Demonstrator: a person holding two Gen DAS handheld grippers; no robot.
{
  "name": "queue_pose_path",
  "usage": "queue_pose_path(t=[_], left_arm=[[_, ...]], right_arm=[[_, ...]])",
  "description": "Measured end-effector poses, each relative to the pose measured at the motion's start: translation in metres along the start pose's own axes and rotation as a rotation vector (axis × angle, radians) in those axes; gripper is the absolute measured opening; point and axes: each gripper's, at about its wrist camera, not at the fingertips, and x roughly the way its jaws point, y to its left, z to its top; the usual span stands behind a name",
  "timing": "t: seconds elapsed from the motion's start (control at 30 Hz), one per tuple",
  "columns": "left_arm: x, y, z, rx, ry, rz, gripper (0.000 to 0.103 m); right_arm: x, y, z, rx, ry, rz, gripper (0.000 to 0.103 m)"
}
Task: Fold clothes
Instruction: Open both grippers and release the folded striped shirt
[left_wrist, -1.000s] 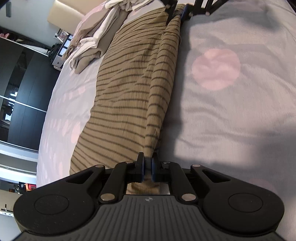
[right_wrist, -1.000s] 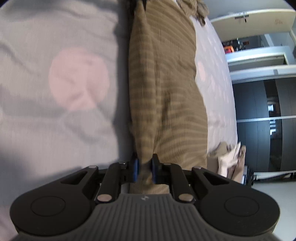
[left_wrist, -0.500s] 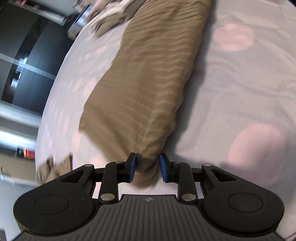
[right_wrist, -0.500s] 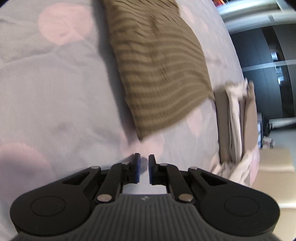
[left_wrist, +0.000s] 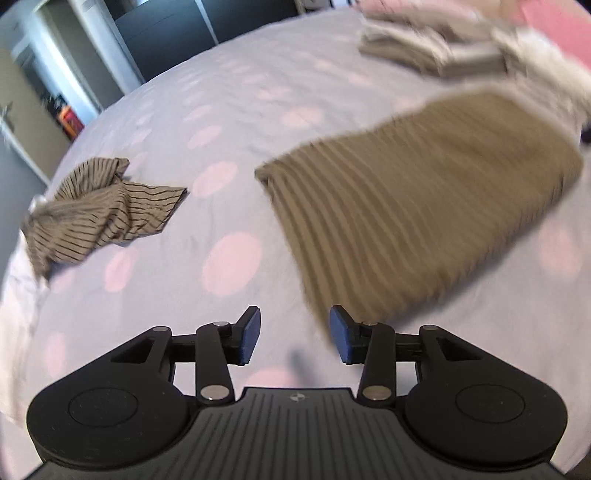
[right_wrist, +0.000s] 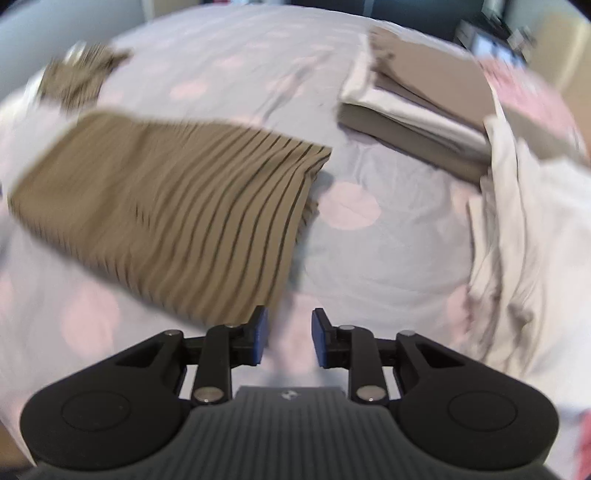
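Two grippers are seen above a bed (left_wrist: 258, 92) covered by a pale lilac sheet printed with pink dots, which fills most of both views. Largest of the things lying on the bed is the folded striped garment (left_wrist: 417, 206), a tan cloth with thin dark stripes, laid flat as a long rectangle with its layers stacked at one short end; its edges are blurred in both views. In the right wrist view the same garment (right_wrist: 166, 206) is seen spread to the left, its striped end turned toward the middle of the bed. Beyond the garment, a stack of folded clothes (right_wrist: 417, 110) in taupe and off-white is seen, with loose off-white cloth (right_wrist: 524, 229) heaped beside it. Well apart from the garment, toward the far edge of the bed, a crumpled striped piece (left_wrist: 99, 206) of the same pattern is left unfolded. The left gripper (left_wrist: 294, 334) is held over bare sheet just beside the garment's near corner, its blue-padded jaws spread wide with nothing between them. The right gripper (right_wrist: 289, 338) is held just beside the garment's other near corner, its jaws parted moderately and likewise gripping nothing.
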Motion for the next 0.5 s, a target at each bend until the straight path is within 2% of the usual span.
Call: queue_pose_path(t=[0.1, 0.23, 0.37, 0.5], left_arm=[[0.004, 0.003, 0.014, -0.087, -0.025, -0.058, 0.039], [0.016, -0.004, 0.035, -0.145, -0.044, -0.133, 0.037], [0.035, -0.023, 0.055, -0.159, -0.044, -0.213, 0.033], [0.058, -0.044, 0.078, -0.151, -0.037, -0.278, 0.03]], right_arm=[[0.01, -0.009, 0.014, 0.118, -0.004, 0.056, 0.04], [0.025, -0.021, 0.027, 0.268, 0.014, 0.124, 0.05], [0.042, -0.029, 0.036, 0.375, 0.042, 0.172, 0.05], [0.062, -0.032, 0.046, 0.43, 0.065, 0.196, 0.052]])
